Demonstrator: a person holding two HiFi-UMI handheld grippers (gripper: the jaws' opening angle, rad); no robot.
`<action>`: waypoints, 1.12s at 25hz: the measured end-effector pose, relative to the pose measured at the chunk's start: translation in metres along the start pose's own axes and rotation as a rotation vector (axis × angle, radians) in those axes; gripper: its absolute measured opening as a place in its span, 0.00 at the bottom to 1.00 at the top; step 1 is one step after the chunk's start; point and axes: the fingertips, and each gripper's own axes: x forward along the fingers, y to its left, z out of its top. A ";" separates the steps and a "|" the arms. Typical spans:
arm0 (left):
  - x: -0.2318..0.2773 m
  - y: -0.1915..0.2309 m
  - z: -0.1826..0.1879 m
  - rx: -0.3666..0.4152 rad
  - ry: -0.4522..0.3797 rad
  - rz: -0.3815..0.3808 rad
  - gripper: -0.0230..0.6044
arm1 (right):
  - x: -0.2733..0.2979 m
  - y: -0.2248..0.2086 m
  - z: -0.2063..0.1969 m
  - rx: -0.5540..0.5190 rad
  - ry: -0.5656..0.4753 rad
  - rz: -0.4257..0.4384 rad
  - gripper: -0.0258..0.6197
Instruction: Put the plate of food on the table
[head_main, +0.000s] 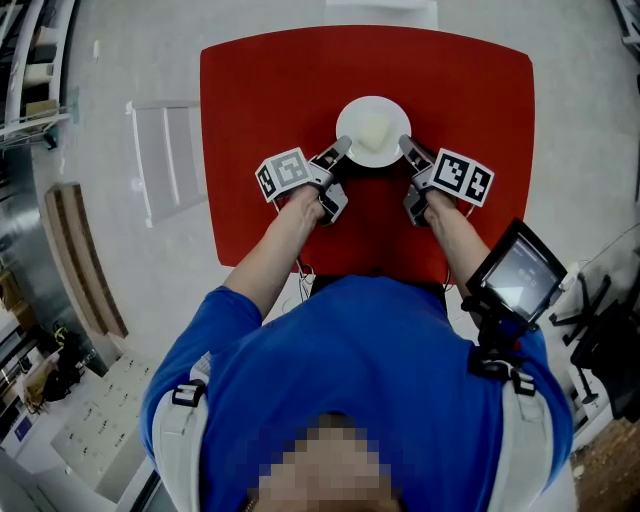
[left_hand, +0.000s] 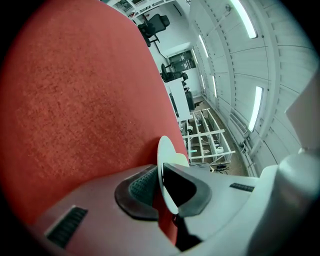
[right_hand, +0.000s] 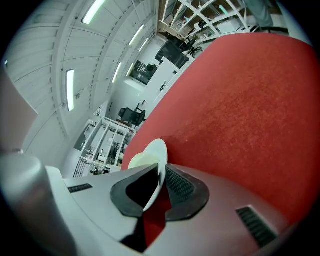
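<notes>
With the plate of food apparently seated at the far centre of the red counter, and the left gripper and right gripper jaws clamped on its opposite rims, set-down looks nearly complete; next, open both jaws evenly and withdraw level.

Head cam looks steeply down on red table; both gripper cams close along fingers, all sharing plate.
</notes>
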 end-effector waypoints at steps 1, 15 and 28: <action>0.000 -0.001 0.000 0.006 0.005 0.003 0.07 | 0.000 -0.001 0.000 0.002 -0.001 -0.003 0.09; 0.000 0.001 -0.005 0.053 0.042 0.050 0.07 | 0.001 -0.006 -0.001 -0.031 0.007 -0.046 0.09; -0.007 0.005 -0.004 0.138 0.039 0.107 0.16 | -0.005 -0.009 0.004 -0.133 0.003 -0.124 0.18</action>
